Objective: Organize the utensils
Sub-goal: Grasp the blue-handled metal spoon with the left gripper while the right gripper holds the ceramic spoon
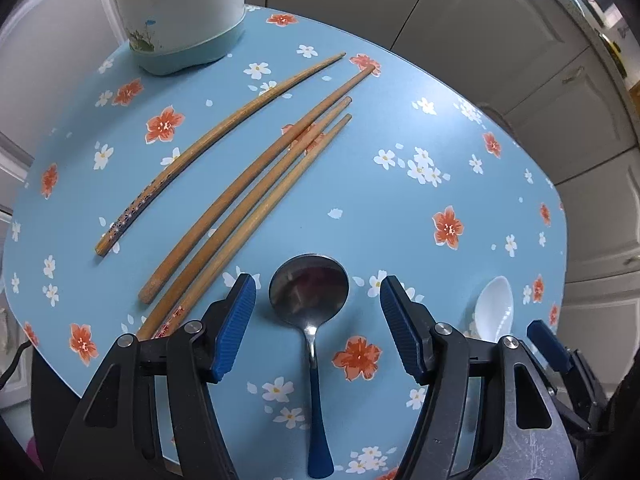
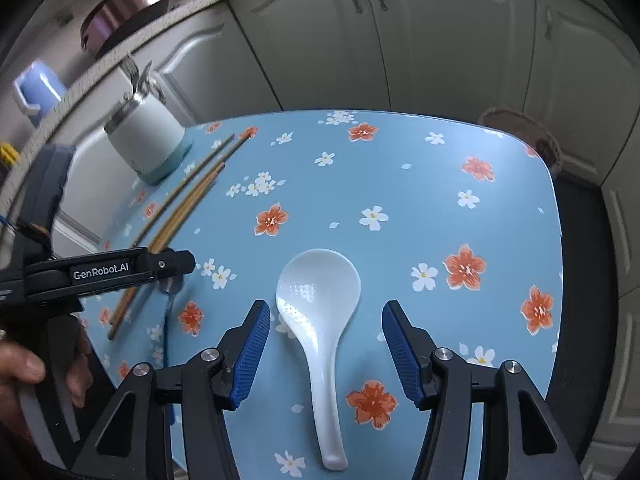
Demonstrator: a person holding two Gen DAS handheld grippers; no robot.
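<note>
Count: four wooden chopsticks (image 1: 240, 184), one metal spoon (image 1: 310, 300) with blue handle, one white ceramic spoon (image 2: 320, 320), one utensil holder (image 1: 180, 16).

Left gripper (image 1: 318, 300) fingers wide, metal spoon on the surface (image 1: 400, 208) between them, untouched. Right gripper (image 2: 326, 336) fingers wide, straddling white spoon, no contact.

Only right view shows a hand (image 2: 20, 372).

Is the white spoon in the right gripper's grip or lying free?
Free. White spoon lies flat on the table; right gripper open, pads clear.
</note>
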